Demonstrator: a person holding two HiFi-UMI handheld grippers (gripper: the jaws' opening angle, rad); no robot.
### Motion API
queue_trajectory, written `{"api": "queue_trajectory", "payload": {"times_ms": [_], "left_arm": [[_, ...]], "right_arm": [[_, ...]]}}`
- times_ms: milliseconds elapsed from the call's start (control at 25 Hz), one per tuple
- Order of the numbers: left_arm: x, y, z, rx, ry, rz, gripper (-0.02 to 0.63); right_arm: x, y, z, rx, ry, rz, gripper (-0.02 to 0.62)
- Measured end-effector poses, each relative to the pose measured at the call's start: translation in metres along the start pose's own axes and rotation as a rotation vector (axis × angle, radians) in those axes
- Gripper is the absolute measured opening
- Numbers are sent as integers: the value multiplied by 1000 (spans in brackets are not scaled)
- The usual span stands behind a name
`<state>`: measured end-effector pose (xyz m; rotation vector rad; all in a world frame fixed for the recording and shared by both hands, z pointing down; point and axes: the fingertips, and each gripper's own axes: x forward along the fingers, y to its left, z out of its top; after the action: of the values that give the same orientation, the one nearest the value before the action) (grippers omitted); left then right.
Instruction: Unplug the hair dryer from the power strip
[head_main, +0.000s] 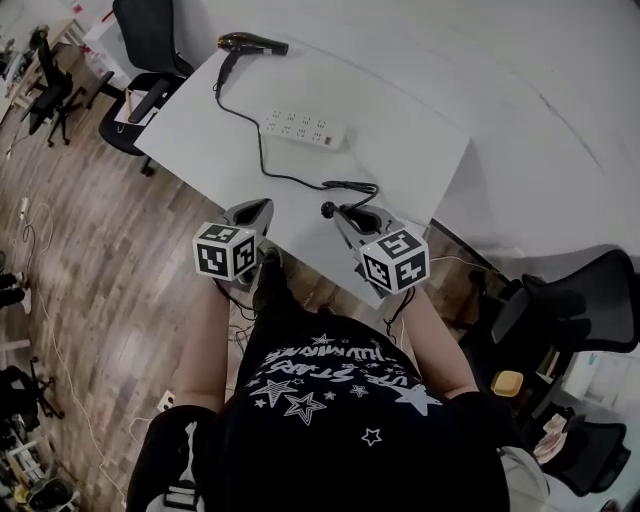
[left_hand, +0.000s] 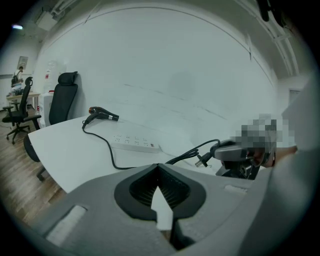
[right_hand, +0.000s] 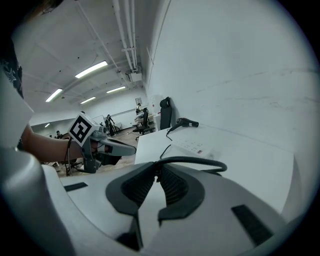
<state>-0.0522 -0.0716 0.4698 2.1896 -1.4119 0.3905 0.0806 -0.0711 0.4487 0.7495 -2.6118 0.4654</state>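
Head view: right gripper (head_main: 337, 214) clamps the plug (head_main: 327, 209), well apart from the far power strip (head_main: 303, 128). Left gripper (head_main: 266, 204) is clenched, empty.

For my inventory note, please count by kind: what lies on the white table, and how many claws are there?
hair dryer, its plug held in the right claw: 1
power strip: 1
claw: 2, counting the left claw
Total: 4

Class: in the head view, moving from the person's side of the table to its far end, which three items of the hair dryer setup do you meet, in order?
plug → power strip → hair dryer
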Motion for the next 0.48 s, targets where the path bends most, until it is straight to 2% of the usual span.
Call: {"api": "queue_trajectory", "payload": {"times_ms": [480], "left_arm": [[-50,-39,-42,-85,-31,77,8]], "right_arm": [[-24,20,-52,9,52,55,52]]}}
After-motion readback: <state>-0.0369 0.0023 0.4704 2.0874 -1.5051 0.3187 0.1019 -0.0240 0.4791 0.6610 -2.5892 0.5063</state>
